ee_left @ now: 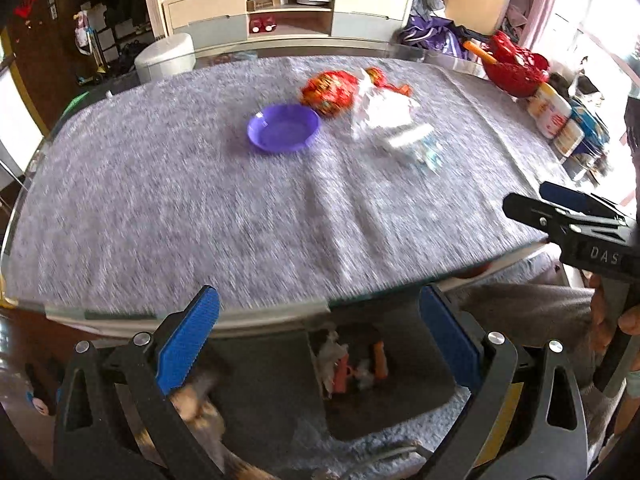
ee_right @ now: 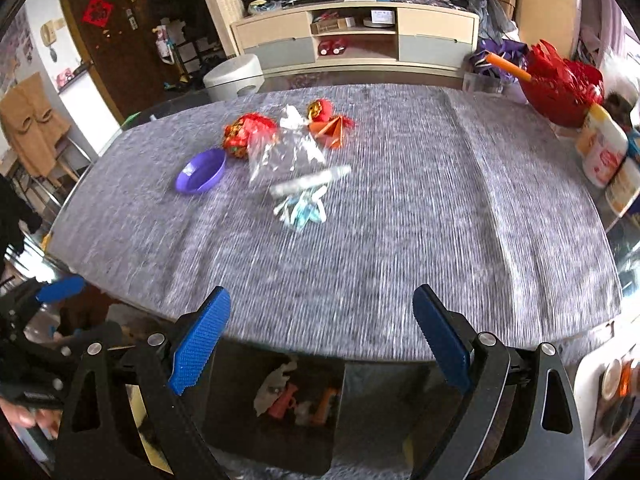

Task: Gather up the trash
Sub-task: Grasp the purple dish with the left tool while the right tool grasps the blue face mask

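Note:
Both grippers hang over a dark bin (ee_left: pixel 384 380) (ee_right: pixel 280 400) below the table's near edge, with crumpled wrappers lying inside it. My left gripper (ee_left: pixel 320 332) is open, nothing between its blue pads. My right gripper (ee_right: pixel 322 332) is open and empty too; it also shows at the right of the left wrist view (ee_left: pixel 560 208). On the grey tablecloth (ee_left: pixel 200 208) lie a red wrapper (ee_left: pixel 328 90) (ee_right: pixel 248 132), a clear plastic bag (ee_left: pixel 380 108) (ee_right: pixel 280 152), a second red-orange wrapper (ee_right: pixel 332 124), a white and pale blue wrapper (ee_left: pixel 420 144) (ee_right: pixel 304 200), and a purple bowl (ee_left: pixel 283 128) (ee_right: pixel 201 171).
A red basket (ee_right: pixel 560 88) and several jars (ee_right: pixel 600 148) stand at the table's right edge. A white stool (ee_right: pixel 236 76) and a low cabinet (ee_right: pixel 356 36) are beyond the far side. A hand (ee_left: pixel 624 316) holds the right gripper's handle.

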Demonstrator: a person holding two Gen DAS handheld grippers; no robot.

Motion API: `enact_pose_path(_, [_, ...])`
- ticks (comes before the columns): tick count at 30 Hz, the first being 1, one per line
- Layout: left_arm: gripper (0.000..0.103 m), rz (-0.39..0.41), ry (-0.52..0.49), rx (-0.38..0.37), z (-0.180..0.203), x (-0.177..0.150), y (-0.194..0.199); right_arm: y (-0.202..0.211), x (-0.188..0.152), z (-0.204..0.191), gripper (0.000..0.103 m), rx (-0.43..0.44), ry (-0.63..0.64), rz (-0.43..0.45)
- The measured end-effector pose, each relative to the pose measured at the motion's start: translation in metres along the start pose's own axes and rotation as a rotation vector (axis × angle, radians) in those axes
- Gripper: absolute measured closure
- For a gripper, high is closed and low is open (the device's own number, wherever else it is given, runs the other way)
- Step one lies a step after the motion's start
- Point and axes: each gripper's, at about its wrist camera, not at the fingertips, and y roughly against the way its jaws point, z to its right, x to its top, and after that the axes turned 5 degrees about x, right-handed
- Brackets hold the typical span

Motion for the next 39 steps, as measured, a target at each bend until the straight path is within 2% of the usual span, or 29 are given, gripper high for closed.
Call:
enact_pose_path(8, [0.008,-0.024,0.030,0.048,-0.027,0.048,-0.040,-0.045,0.026,0.005,0.012,0.019,-0.007,-0.030])
enact_pose_path(11, [0.008,-0.029,0.043,0.058,-0.032,0.064,-0.055,-0.060,0.035,0.005,0.018,0.022,-0.003,-0.034])
enact_pose_path(17, [0.008,-0.022,0.062,0.037,-0.031,0.092,-0.084,-0.080,0.039,0.001,0.018,0.024,0.017,-0.036])
enact_pose_path(20, [0.008,-0.021,0.074,0.029,-0.028,0.101,-0.100,-0.086,0.040,-0.004,0.023,0.022,0.035,-0.035])
enact_pose_path(24, [0.008,-0.015,0.062,0.051,-0.026,0.110,-0.117,-0.092,0.039,-0.007,0.038,0.010,0.050,-0.034])
enact_pose_path(25, [0.008,-0.014,0.065,0.047,-0.027,0.113,-0.121,-0.091,0.039,-0.008,0.047,0.005,0.059,-0.027])
enact_pose_path(28, [0.008,-0.010,0.074,0.039,-0.028,0.121,-0.130,-0.093,0.041,-0.009,0.060,0.014,0.074,-0.022])
enact_pose_path(30, [0.010,-0.011,0.066,0.035,-0.026,0.126,-0.136,-0.094,0.042,-0.009,0.066,0.013,0.076,-0.015])
enact_pose_path(31, [0.015,-0.010,0.061,0.033,-0.025,0.127,-0.137,-0.094,0.042,-0.008,0.071,0.011,0.075,-0.012])
enact_pose_path(34, [0.029,0.009,0.039,0.038,-0.020,0.133,-0.140,-0.092,0.042,-0.004,0.079,0.011,0.066,-0.002])
enact_pose_path(39, [0.029,0.035,0.009,0.053,-0.013,0.131,-0.140,-0.089,0.037,0.002,0.085,0.020,0.065,0.016])
